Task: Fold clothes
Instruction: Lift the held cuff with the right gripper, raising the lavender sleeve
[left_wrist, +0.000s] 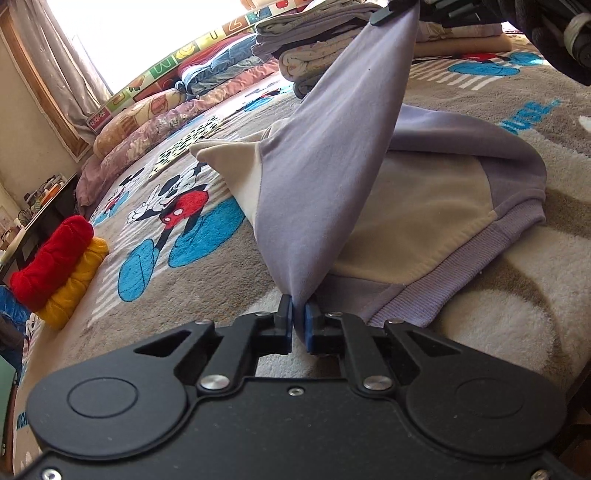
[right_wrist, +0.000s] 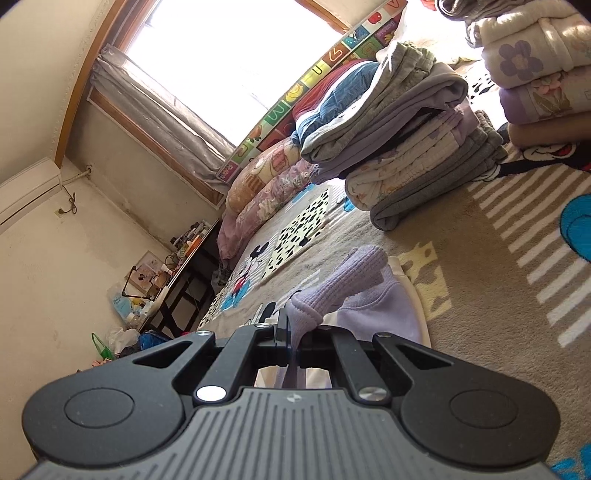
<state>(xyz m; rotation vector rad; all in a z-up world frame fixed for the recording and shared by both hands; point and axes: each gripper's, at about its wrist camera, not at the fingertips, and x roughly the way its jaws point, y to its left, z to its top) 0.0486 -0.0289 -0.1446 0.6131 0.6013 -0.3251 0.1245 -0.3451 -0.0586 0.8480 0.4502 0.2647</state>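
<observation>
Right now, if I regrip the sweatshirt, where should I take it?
Probably the ribbed hem of the sweatshirt: it lies flat at the near edge, thick and firm. Come in low from the front. The left gripper and right gripper already pinch the sleeve.

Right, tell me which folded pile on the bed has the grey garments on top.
The folded pile nearest the colourful letter mat: grey pieces sit on top. The other stack, further right in the right wrist view, is topped by white floral fabric.
</observation>
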